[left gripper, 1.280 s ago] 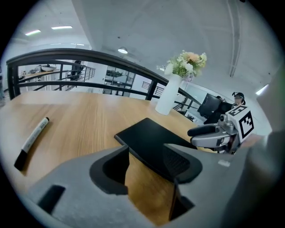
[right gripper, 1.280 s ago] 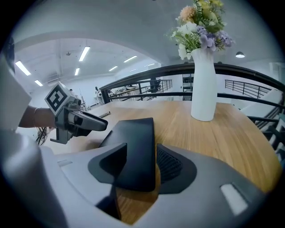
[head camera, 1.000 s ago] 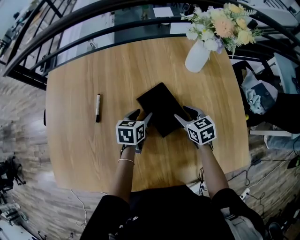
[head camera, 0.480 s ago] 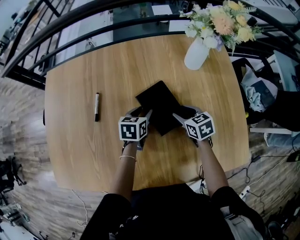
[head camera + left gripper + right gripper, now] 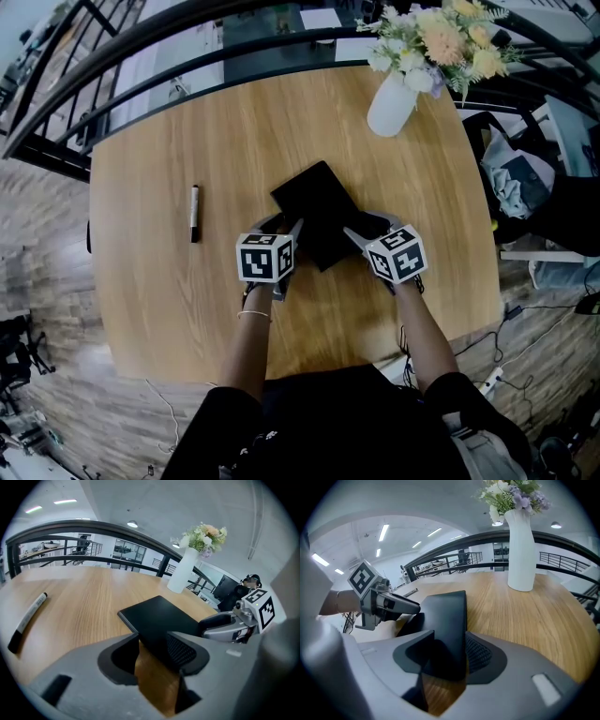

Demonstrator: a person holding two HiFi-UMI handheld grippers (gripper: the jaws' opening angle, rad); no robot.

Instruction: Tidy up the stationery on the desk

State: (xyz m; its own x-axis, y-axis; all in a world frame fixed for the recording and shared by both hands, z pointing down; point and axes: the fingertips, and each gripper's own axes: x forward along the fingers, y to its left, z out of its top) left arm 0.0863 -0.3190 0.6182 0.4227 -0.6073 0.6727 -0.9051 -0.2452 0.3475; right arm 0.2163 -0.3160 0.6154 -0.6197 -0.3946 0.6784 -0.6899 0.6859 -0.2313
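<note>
Your two grippers meet at the near corner of the black notebook [image 5: 314,202], which sits on the wooden desk [image 5: 187,309] straight ahead of you. The right gripper [image 5: 367,227] is clamped on the notebook's near short edge. In the right gripper view the dark slab fills the gap from pad to pad.

The left gripper [image 5: 284,228] has just been closing its jaws around the long left edge beside that corner. Bare wood shows between its left jaw and the cover, so it grips nothing yet, and only its right pad [image 5: 180,651] looks to touch.

The coming move seems to turn on that gap, because the notebook lies to the right side within the left jaws. Its long axis runs from the near corner away and to the left, with the far end pointing toward the railing.

Farther left and well apart, a marker [image 5: 195,215] lies with its long axis near to far. Your left gripper is the nearer one to it. A white vase of flowers [image 5: 392,105] stands at the far right.
</note>
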